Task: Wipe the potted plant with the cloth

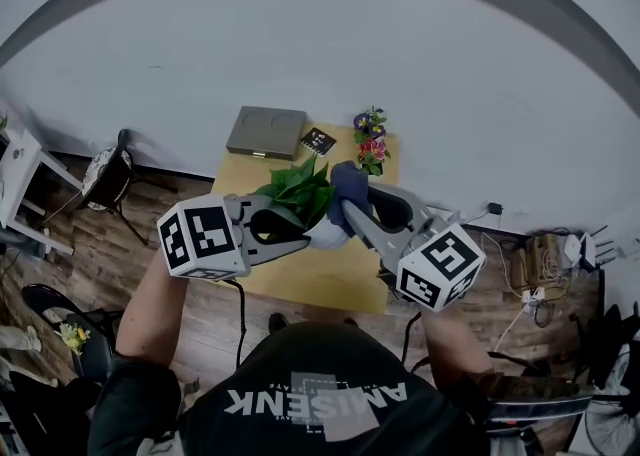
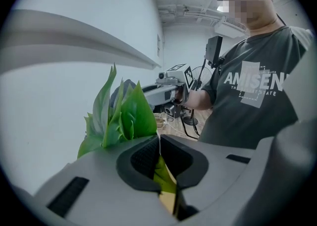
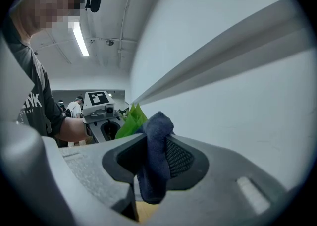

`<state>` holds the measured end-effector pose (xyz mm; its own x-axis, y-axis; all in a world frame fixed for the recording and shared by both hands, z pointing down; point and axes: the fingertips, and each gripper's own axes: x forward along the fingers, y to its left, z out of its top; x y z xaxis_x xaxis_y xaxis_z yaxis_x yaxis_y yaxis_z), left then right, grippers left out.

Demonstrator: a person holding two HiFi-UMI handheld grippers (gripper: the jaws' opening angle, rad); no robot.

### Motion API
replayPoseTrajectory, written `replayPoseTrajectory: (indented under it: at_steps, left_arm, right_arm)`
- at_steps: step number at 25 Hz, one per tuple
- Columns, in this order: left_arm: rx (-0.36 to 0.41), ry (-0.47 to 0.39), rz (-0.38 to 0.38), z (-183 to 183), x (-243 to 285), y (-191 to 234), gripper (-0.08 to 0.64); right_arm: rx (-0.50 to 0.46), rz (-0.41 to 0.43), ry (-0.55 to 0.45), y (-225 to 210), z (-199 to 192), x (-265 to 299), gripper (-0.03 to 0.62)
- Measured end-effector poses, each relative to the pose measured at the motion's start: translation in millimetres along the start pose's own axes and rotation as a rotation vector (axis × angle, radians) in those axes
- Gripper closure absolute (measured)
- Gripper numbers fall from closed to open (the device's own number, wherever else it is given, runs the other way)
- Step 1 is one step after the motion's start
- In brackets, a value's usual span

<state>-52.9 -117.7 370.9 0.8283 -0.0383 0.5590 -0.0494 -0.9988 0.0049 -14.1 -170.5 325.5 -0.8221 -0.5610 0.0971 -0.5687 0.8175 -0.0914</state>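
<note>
Now left gripper (image 2: 159, 141) pinches a leaf (image 2: 163, 173), right gripper (image 3: 153, 140) pinches the cloth (image 3: 157, 126); hard wiping may tear the leaf.

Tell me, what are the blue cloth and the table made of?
The cloth looks like soft, matte fabric, maybe microfibre: it folds and droops limply. The table looks like pale wood or a wood-look board, with a smooth, flat, yellowish top.

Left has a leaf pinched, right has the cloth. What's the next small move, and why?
Probably ease the right gripper across so the cloth lands on the leaf pinched in the left gripper, then wipe outward. The cloth sits beside the potted plant, not clearly on that leaf, and the leaf is held steady.
</note>
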Motion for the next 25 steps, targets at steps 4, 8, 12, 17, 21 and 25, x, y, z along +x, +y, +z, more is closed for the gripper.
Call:
replayPoseTrajectory:
  at_steps: [4, 8, 12, 17, 21, 25]
  left_arm:
    - [0.022, 0.004, 0.024, -2, -2, 1, 0.548]
    - [0.008, -0.028, 0.017, 1, -6, -1, 0.548]
    - [0.034, -0.020, 0.018, 3, -7, -3, 0.548]
    - [0.051, -0.016, 0.022, 7, -4, -4, 0.546]
    - [0.063, -0.015, 0.009, 10, -1, -9, 0.546]
    - [0.072, -0.017, -0.005, 10, -2, -10, 0.545]
  right_arm:
    - [0.042, -0.014, 0.009, 0, -12, 1, 0.482]
    - [0.066, -0.013, 0.016, -1, -24, -4, 0.482]
    - [0.102, -0.040, 0.037, -7, -43, -11, 0.482]
    - [0.143, -0.060, 0.065, -12, -64, -21, 0.482]
    - [0.174, -0.063, 0.087, -13, -80, -27, 0.482]
    - [0.196, -0.063, 0.111, -12, -93, -31, 0.482]
